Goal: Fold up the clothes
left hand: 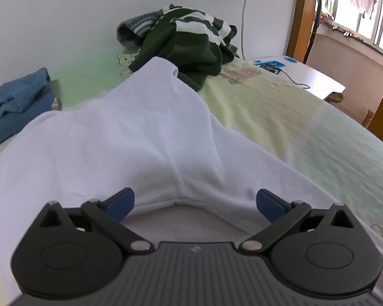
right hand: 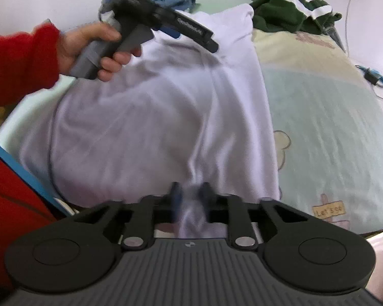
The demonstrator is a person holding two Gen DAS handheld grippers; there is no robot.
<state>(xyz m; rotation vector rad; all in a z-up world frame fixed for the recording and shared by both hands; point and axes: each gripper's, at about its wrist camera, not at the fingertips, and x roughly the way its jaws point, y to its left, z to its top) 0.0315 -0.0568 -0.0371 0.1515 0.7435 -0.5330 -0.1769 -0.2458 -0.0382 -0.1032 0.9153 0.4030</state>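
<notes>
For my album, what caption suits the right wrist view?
Right hand-held gripper pinching a white garment on the bed.

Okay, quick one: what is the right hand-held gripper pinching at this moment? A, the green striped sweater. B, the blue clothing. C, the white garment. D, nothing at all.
C: in the right wrist view, the right hand-held gripper has a bunched fold of the white garment between its nearly closed fingers.

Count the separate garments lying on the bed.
3, perhaps more hidden: white garment spread nearest, blue garment at its left, green striped garment heaped beyond, maybe covering another.
</notes>
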